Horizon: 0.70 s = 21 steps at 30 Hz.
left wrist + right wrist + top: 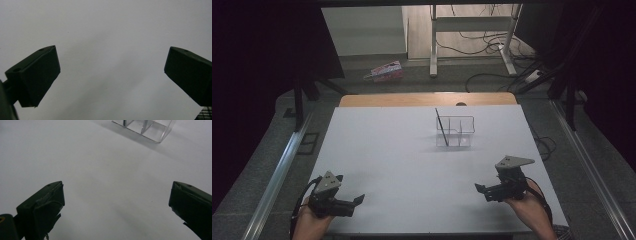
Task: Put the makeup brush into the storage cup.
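on the white table (412,165), a clear divided organizer (455,131) holding one dark upright stick (441,126) stands well beyond the left tool (358,200) and right tool (481,189), both released and empty.

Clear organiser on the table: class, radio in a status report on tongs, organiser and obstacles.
Left tongs open, right tongs open, both empty. Clear organiser upright mid-table, thin dark stick leaning in it. White table between bare.

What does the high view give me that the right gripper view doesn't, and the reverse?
High view: both hands, the left gripper, the right gripper, and a thin dark stick leaning in the clear compartment organizer. Right gripper view: a close look at the right gripper's wide-apart jaws with nothing between them. Both: the organizer's near corner and the white table.
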### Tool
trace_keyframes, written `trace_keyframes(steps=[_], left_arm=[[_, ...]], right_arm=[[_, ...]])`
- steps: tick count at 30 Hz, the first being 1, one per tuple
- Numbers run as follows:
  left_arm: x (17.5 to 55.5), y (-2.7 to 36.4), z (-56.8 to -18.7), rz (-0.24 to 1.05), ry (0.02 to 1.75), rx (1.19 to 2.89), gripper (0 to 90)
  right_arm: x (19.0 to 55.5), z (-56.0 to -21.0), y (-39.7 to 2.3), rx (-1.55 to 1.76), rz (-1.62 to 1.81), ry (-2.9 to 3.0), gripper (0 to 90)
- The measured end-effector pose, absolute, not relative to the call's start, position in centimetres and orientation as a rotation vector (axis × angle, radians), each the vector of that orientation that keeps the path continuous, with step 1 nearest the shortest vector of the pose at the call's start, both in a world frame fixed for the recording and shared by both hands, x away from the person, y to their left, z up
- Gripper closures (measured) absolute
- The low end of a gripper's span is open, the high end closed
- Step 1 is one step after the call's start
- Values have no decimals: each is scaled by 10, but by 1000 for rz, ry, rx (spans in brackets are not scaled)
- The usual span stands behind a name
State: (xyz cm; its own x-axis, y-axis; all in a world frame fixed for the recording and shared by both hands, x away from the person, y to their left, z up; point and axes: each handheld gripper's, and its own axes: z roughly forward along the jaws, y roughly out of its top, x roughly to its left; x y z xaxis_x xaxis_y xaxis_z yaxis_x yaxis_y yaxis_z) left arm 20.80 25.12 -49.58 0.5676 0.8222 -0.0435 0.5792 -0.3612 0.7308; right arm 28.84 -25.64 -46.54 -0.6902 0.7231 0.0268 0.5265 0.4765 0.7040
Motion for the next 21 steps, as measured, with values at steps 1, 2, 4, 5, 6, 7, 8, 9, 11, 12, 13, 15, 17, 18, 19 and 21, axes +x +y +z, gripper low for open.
trace_keyframes(steps=[1,2,4,5,6,7,8,9,11,12,13,15,17,18,19,21], left_arm=[[208,251,-496,432,1116,2081,7],[208,251,-496,433,1116,2082,7],[208,251,-496,432,1116,2082,7],[208,251,-496,432,1115,2083,7],[208,251,-496,432,1115,2083,7],[208,251,-496,431,1115,2083,7],[209,250,-496,431,1114,2085,7],[209,250,-496,431,1112,2086,7],[209,250,-496,429,1113,2085,7],[209,250,-496,429,1113,2085,7],[209,250,-496,429,1113,2085,7],[209,250,-496,429,1112,2085,7],[209,250,-496,429,1112,2086,7],[209,250,-496,429,1111,2087,7],[209,250,-496,428,1111,2088,7],[209,249,-496,427,1109,2090,7]], right_arm=[[287,-465,-257,1064,1029,2450,2],[287,-465,-258,1070,1028,2448,2],[285,-465,-260,1072,1026,2447,2],[285,-465,-260,1072,1026,2444,2],[284,-465,-261,1077,1029,2444,2],[283,-465,-262,1083,1027,2442,2],[282,-466,-263,1079,1029,2440,2],[281,-466,-264,1086,1026,2439,2],[280,-466,-266,1085,1023,2442,2],[279,-466,-266,1093,1022,2438,2],[279,-467,-268,1095,1021,2437,2],[278,-467,-270,1098,1021,2432,2],[276,-466,-271,1111,1027,2425,2],[276,-466,-273,1111,1028,2422,2],[275,-466,-274,1114,1028,2420,2],[273,-466,-277,1121,1030,2412,2]])
